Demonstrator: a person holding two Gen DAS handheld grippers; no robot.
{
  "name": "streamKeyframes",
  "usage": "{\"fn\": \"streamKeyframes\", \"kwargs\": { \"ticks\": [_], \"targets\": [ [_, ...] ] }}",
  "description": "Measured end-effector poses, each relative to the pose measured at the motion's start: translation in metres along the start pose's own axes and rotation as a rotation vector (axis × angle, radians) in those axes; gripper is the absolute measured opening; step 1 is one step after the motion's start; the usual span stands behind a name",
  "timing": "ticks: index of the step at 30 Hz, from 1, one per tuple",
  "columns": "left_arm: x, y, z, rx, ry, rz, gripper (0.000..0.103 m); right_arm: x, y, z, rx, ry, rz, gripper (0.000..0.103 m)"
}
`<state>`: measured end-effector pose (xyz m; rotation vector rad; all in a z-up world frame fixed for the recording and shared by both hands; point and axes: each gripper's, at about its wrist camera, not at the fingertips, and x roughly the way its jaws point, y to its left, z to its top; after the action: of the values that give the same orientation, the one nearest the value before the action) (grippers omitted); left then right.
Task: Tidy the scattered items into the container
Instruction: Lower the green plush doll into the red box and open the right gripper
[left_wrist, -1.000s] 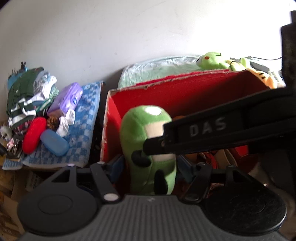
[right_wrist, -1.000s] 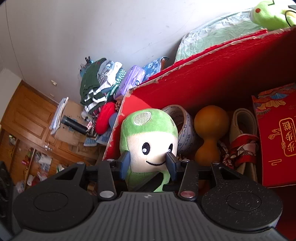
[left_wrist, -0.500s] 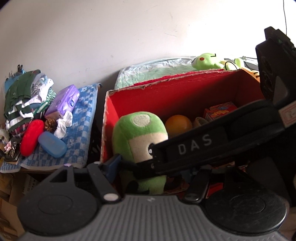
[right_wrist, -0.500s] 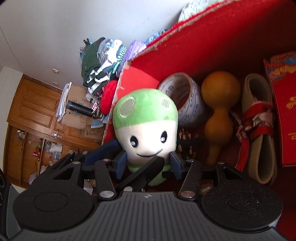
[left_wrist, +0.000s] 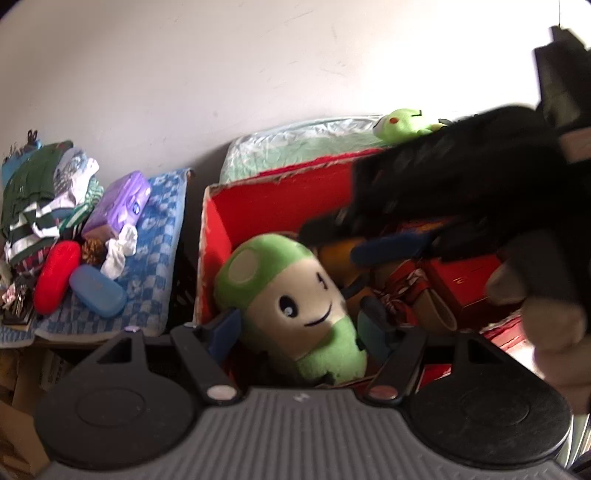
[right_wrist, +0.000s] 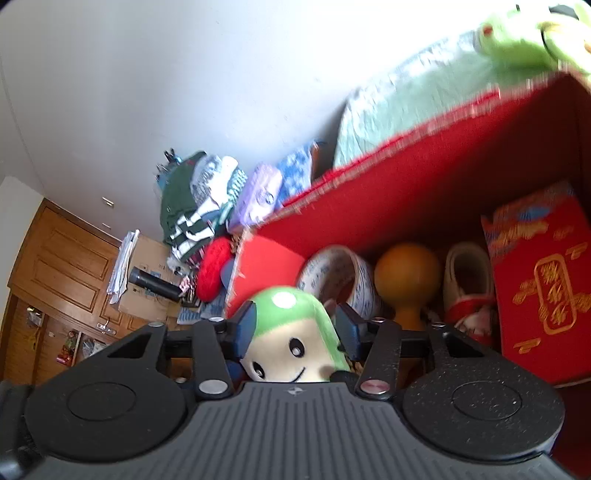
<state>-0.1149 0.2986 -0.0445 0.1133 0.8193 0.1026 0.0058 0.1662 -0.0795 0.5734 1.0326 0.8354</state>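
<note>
Inside the red box (left_wrist: 266, 206), hard against its left wall: the mushroom plush (left_wrist: 295, 295), tilted, green cap towards that wall, face up.

Flanked low on the body by the left gripper (left_wrist: 297, 321), jaws opening, pads on either side with a thin dark gap on the cap side, so no grip. Straddled at the cap by the right gripper (right_wrist: 295, 325), jaws closing, blue pads against both sides of the cap (the plush's one firm hold).

Behind the box: a white wall (left_wrist: 258, 74); on the far side of the box, pale green bedding (left_wrist: 295, 147) with a green frog plush (left_wrist: 399, 123) on top. Left of the box: a blue checked towel (left_wrist: 155, 240) bearing a clothes pile (left_wrist: 37, 192), a purple pack (left_wrist: 118, 203), a red case (left_wrist: 55, 273) and a blue case (left_wrist: 98, 291). Farther left of the box, a wooden cupboard (right_wrist: 55, 266).

Deeper in the box: a red printed carton (right_wrist: 539, 280), a slipper (right_wrist: 467, 280), a gourd (right_wrist: 402, 273), a tape roll (right_wrist: 343, 273).

Smeared by blur across the box's right half in the left wrist view: the right gripper's body and a hand (left_wrist: 546, 302) on it. Box floor hidden; plush's lower end cut off by the gripper bodies.
</note>
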Motion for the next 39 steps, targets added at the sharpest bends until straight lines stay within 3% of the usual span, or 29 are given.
{"fn": "streamKeyframes", "kwargs": {
  "ticks": [9, 18, 32, 39],
  "targets": [
    [0.015, 0.003, 0.002, -0.022, 0.032, 0.007, 0.077, 0.018, -0.009, -0.007, 0.083, 0.125, 0.054, 0.046],
    [0.017, 0.004, 0.004, -0.026, 0.037, 0.011, 0.080, 0.019, -0.004, -0.008, 0.053, 0.147, 0.045, 0.049],
    [0.021, 0.001, 0.005, -0.048, 0.034, 0.005, 0.089, 0.005, -0.002, -0.006, 0.011, 0.095, 0.040, 0.052],
    [0.019, 0.001, 0.002, -0.043, 0.042, 0.019, 0.089, -0.004, -0.005, -0.005, 0.003, 0.057, -0.029, 0.047]
  ]
}}
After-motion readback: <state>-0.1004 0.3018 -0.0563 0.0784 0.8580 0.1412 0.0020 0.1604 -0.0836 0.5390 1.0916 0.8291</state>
